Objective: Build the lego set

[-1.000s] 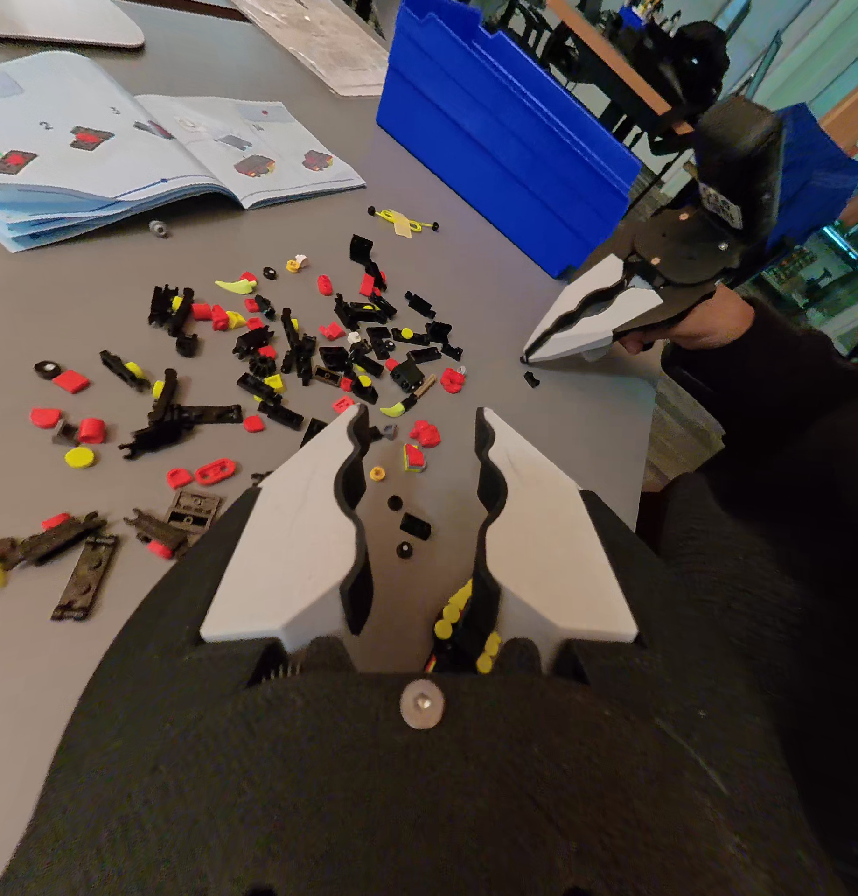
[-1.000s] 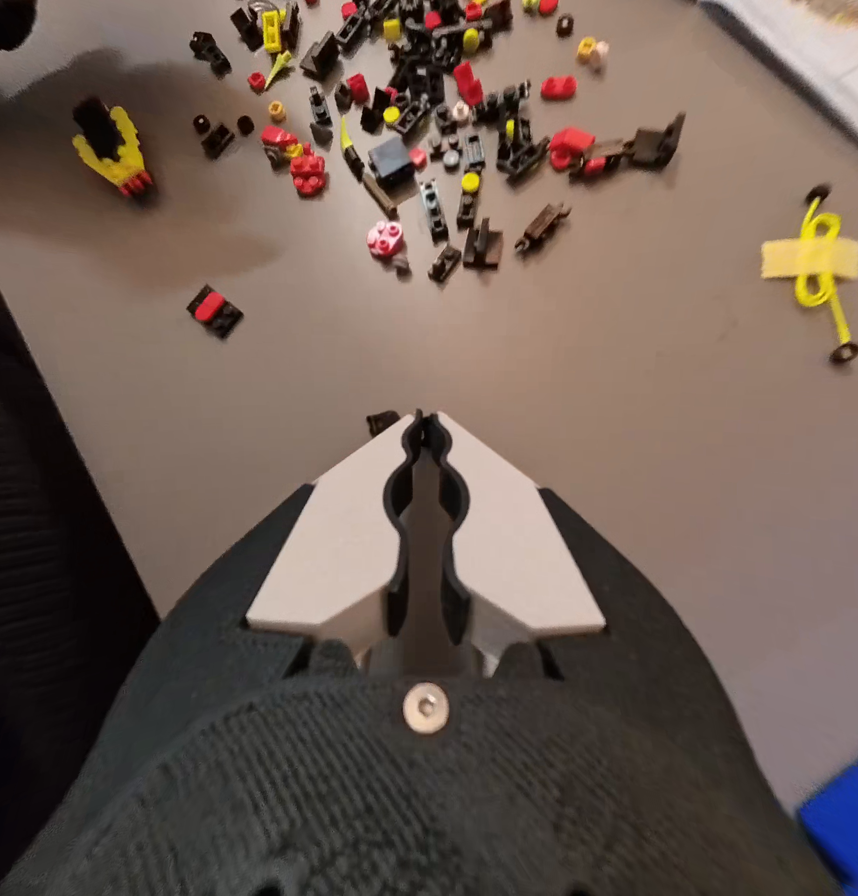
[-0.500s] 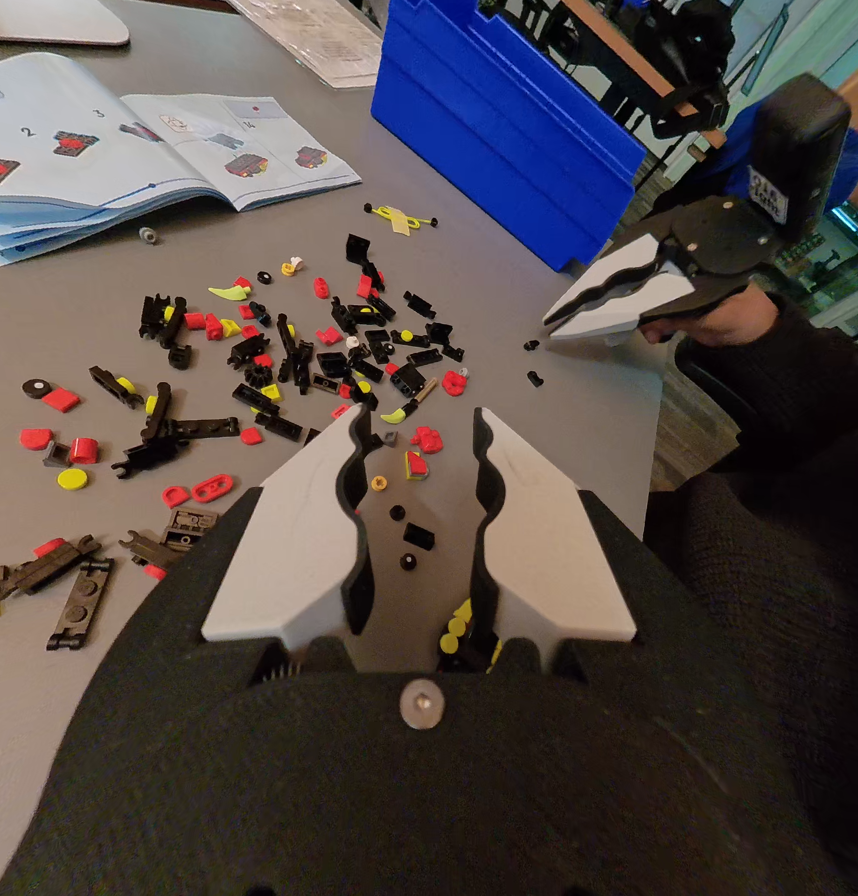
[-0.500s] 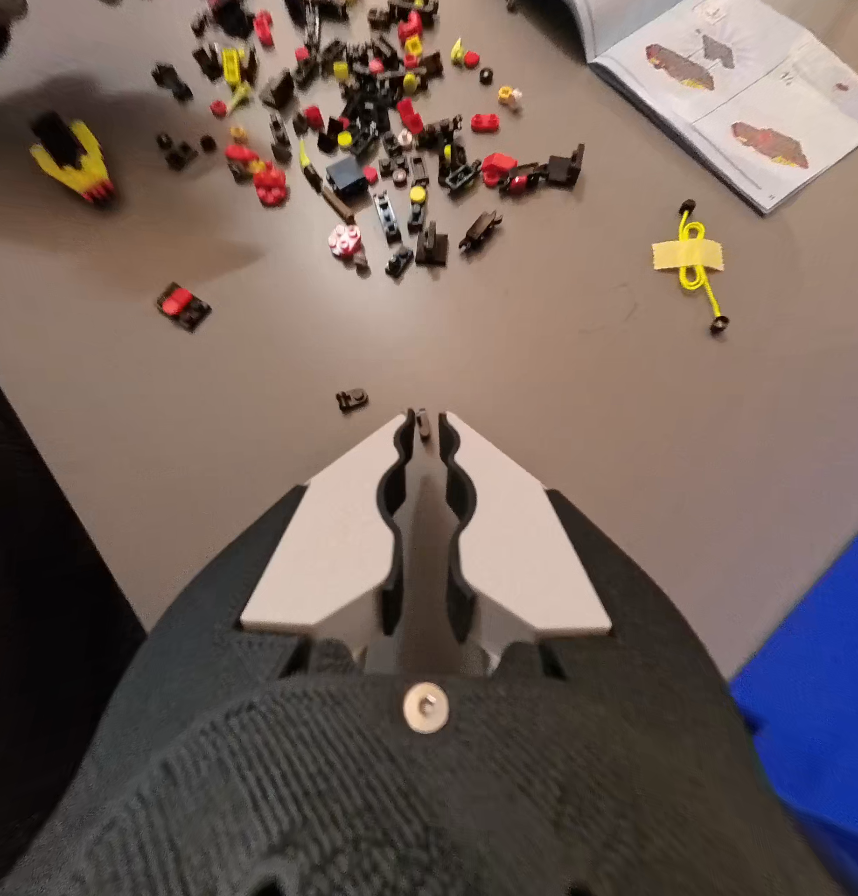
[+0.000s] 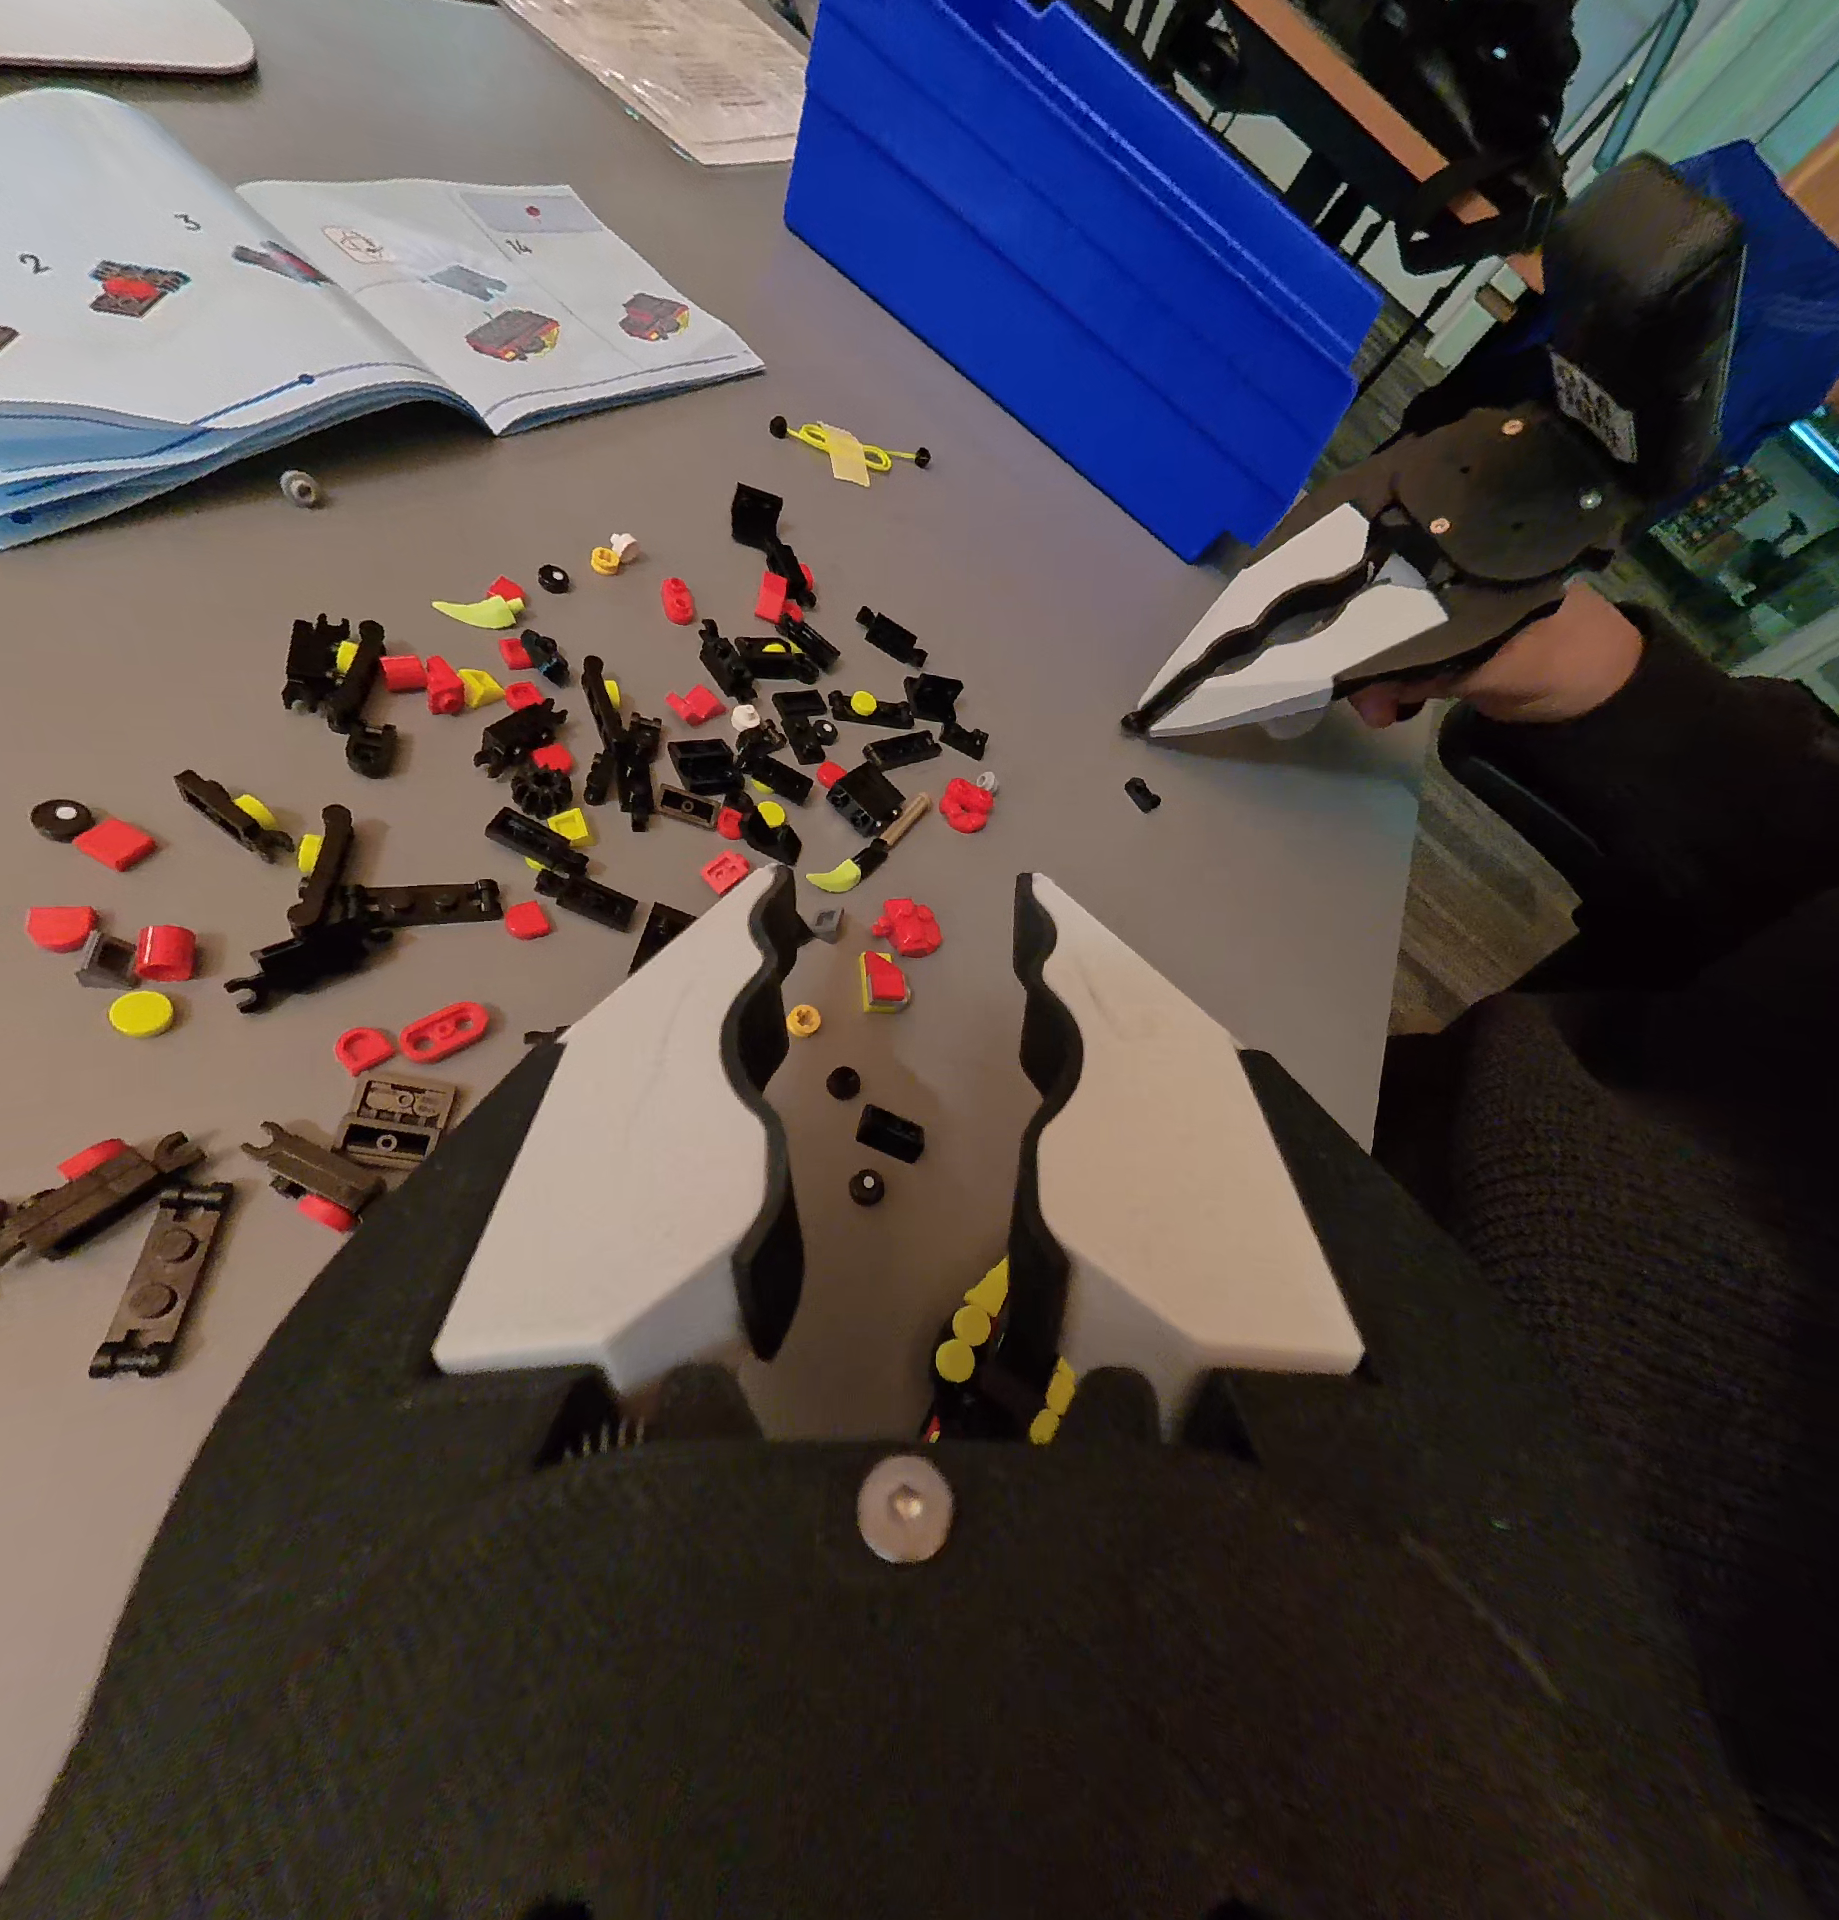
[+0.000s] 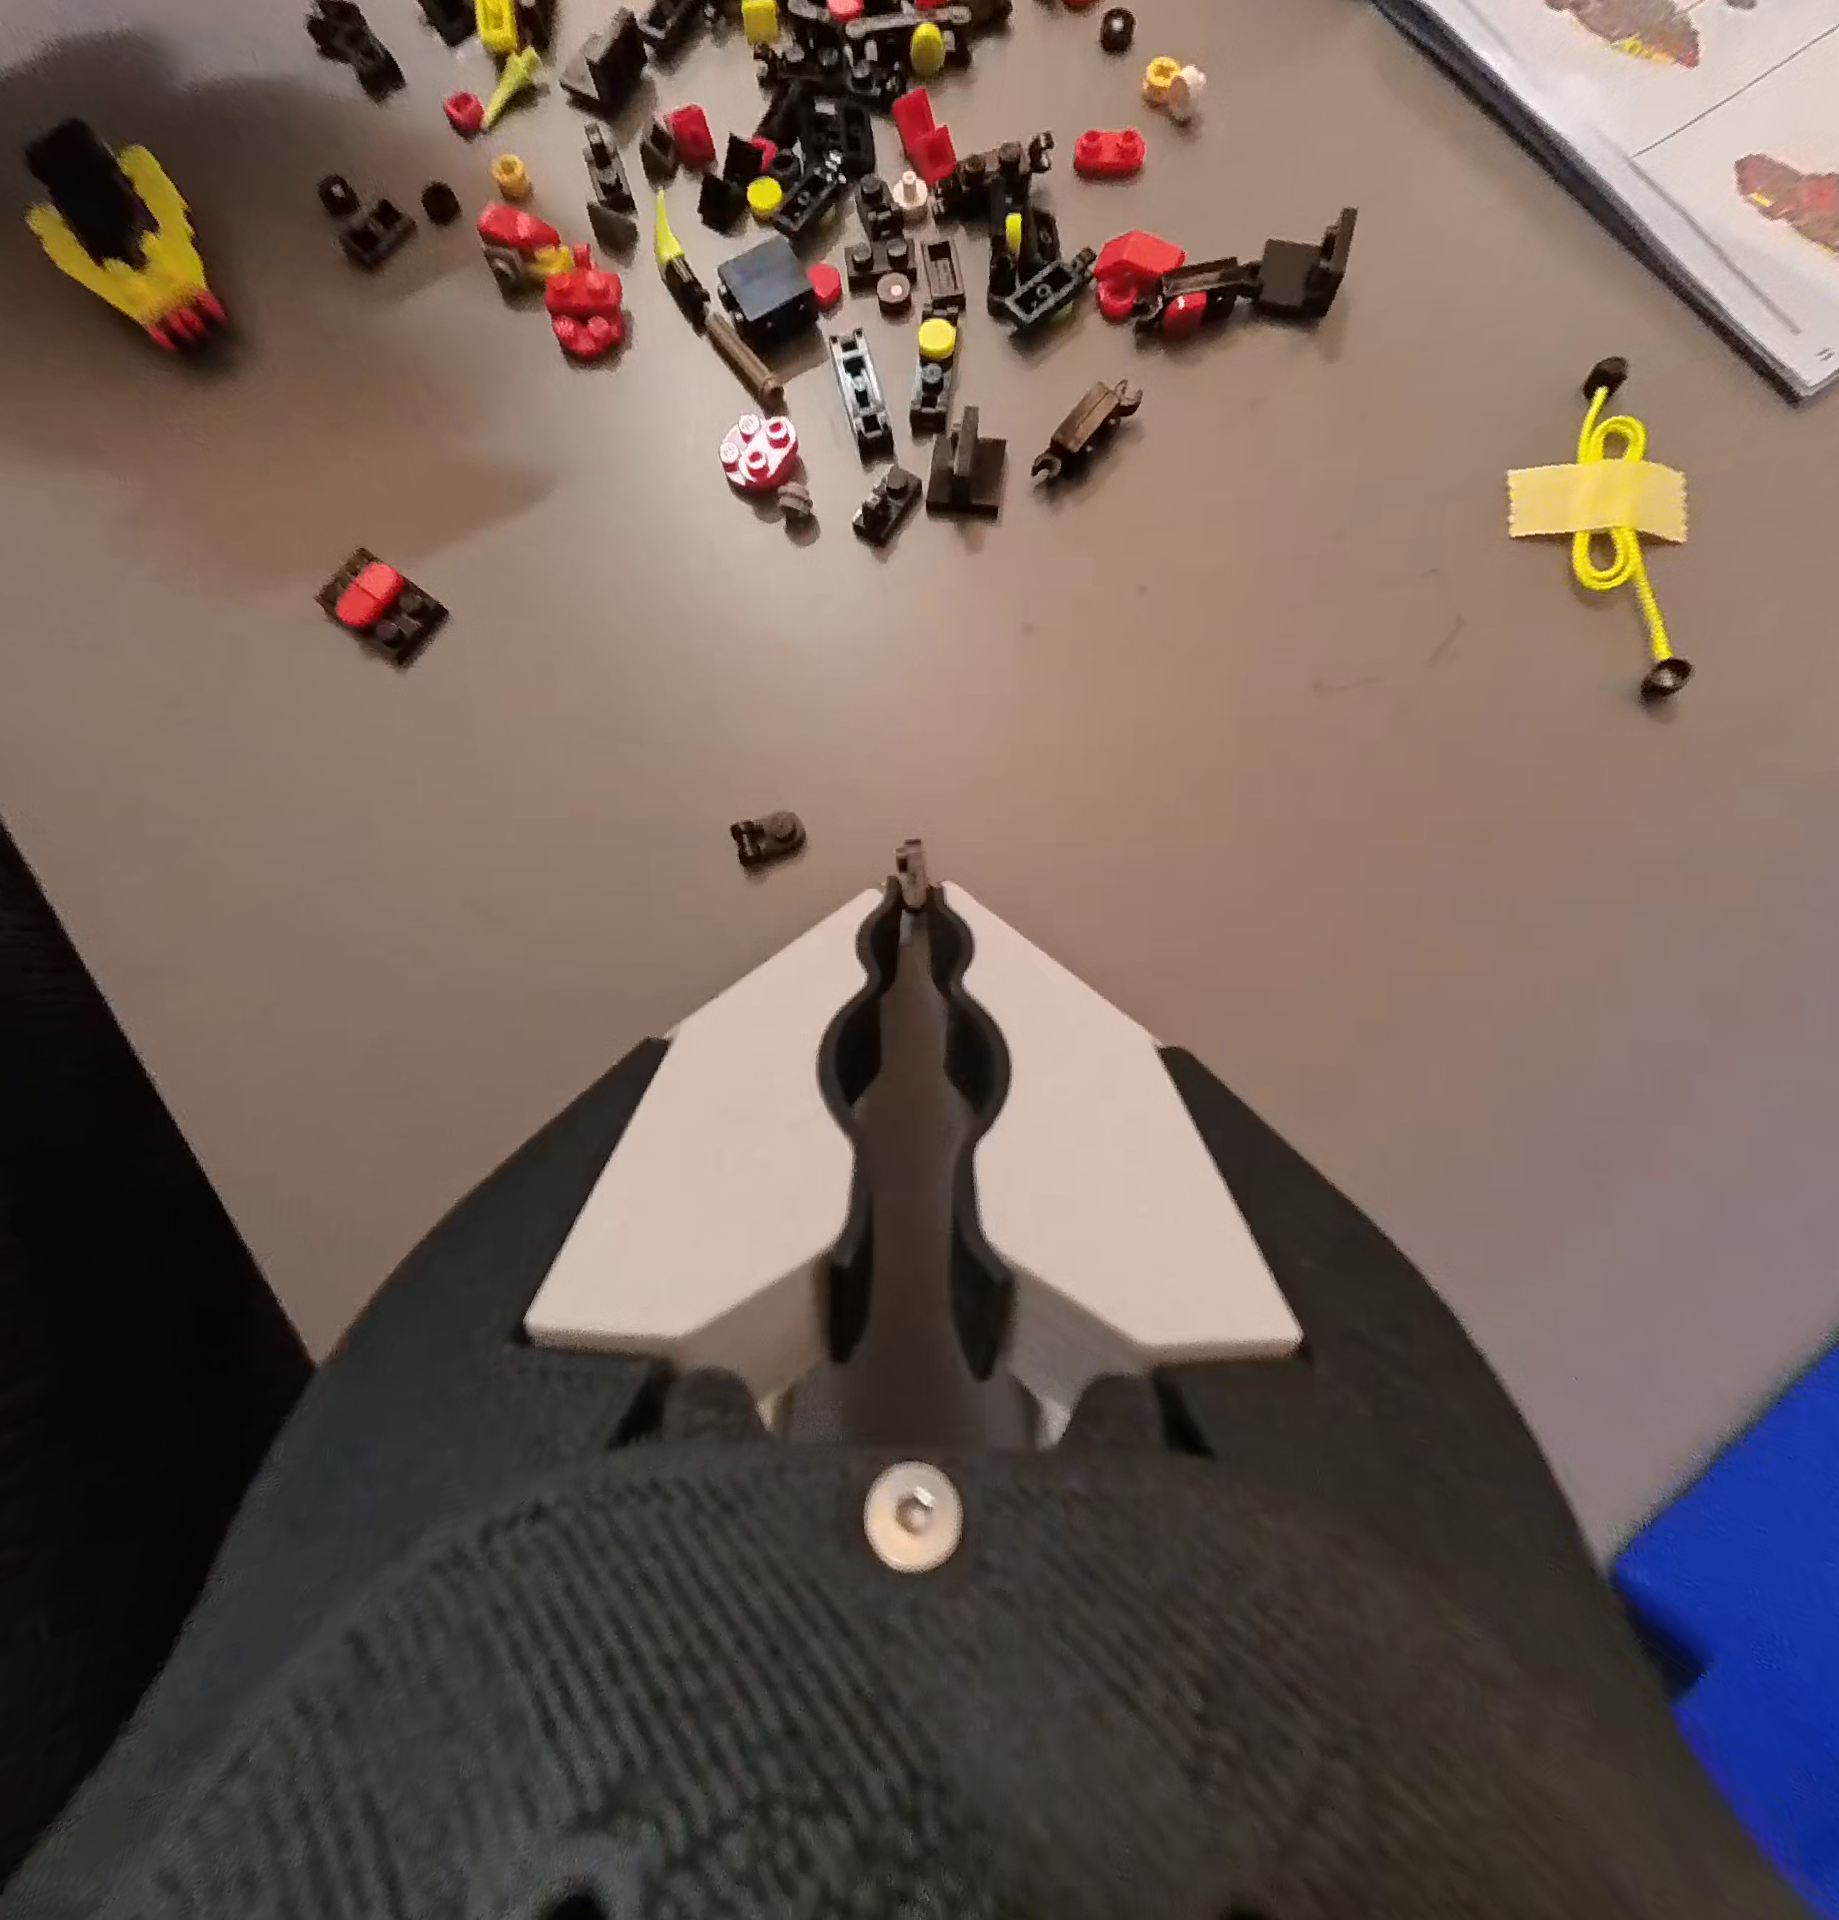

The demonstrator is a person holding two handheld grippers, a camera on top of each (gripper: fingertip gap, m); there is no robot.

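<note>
Left wrist view: the left gripper hangs wide open over the near edge of the table, gripping nothing; a black stud and black brick lie loose below the gap. A yellow-and-black build sits partly hidden under its right finger. If the gripper drops or swings, it could knock that build or scatter the parts pile. Near the right edge, the right gripper touches its tip to the table. The open booklet carries printed numbers and diagrams, and a label is stuck on the right gripper's body.

Right wrist view: the right gripper is closed on a tiny dark piece, pinched only at the very tips. So slight a hold could let it twist or pop out. A black clip lies just beside it.
</note>
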